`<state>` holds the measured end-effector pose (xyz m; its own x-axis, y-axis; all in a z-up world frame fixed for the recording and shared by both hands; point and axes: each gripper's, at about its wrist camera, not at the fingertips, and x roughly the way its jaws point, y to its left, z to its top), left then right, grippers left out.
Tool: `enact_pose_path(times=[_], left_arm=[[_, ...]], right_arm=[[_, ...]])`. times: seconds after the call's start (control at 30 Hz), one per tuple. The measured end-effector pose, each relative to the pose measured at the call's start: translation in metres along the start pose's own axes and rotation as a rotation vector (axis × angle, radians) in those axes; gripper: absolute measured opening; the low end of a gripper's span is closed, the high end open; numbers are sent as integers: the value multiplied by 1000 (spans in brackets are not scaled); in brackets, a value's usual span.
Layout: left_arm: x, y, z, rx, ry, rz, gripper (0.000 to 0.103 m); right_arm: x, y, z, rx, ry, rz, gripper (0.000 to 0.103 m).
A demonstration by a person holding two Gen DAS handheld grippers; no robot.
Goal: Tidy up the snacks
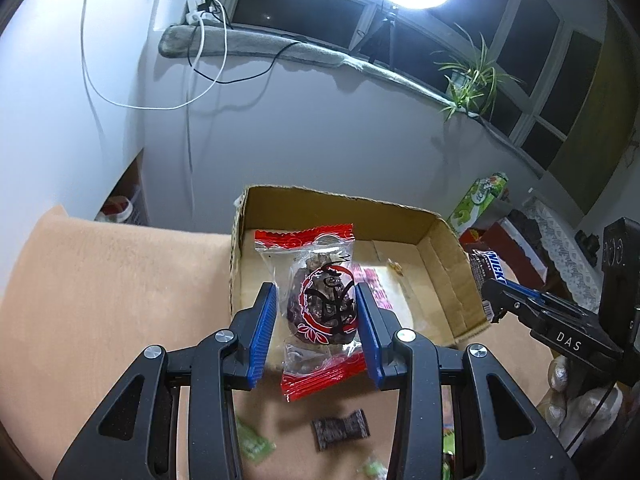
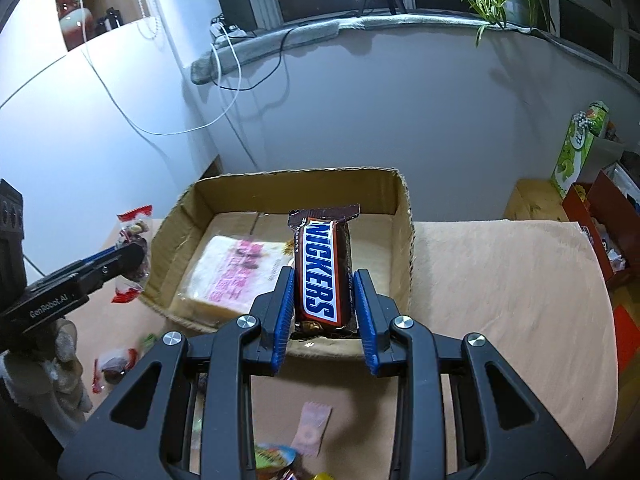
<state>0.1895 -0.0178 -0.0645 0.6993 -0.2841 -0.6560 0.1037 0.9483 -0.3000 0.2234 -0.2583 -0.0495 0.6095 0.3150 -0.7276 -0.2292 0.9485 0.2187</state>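
Snickers bar [image 2: 323, 270] is clamped upright between the blue pads of the right gripper [image 2: 324, 300], held above the near wall of the cardboard box [image 2: 404, 236]. Left gripper [image 1: 316, 320] is closed on a red-edged clear snack packet [image 1: 320, 304], held over the box's near-left edge. One pink-printed packet [image 2: 232, 276] lies inside the box. Several loose sweets lie on the peach tablecloth [image 2: 500, 280].

1. The cardboard box [image 2: 404, 240] is standing open-topped, its right half [image 2: 380, 248] lying bare.
2. A pink-printed packet [image 2: 232, 276] is occupying the box's left floor.
3. Loose wrapped sweets [image 2: 310, 428] are lying scattered on the table [image 2: 512, 300] before the box.
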Motion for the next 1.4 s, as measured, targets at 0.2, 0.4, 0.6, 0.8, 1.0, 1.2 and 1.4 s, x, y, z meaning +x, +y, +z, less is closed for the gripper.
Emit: enact_pose_path(times=[0.2, 0.4, 0.6, 0.8, 1.0, 1.2, 1.4], left_arm=[[12, 2, 8, 3, 17, 13, 38], [22, 3, 9, 7, 35, 26, 38], [25, 4, 11, 7, 37, 37, 42], [20, 3, 13, 10, 22, 42, 51], [7, 0, 13, 16, -1, 34, 51], [-11, -1, 11, 13, -25, 19, 51], [-27, -3, 2, 11, -39, 5, 51]], right_arm=[[17, -7, 6, 12, 25, -13, 31], [25, -10, 7, 13, 38, -18, 31], [23, -10, 7, 11, 28, -21, 43], [9, -7, 7, 1, -13, -28, 68], [-5, -6, 4, 1, -28, -23, 68], [-25, -2, -5, -5, -49, -15, 68], [-46, 4, -17, -23, -62, -4, 68]])
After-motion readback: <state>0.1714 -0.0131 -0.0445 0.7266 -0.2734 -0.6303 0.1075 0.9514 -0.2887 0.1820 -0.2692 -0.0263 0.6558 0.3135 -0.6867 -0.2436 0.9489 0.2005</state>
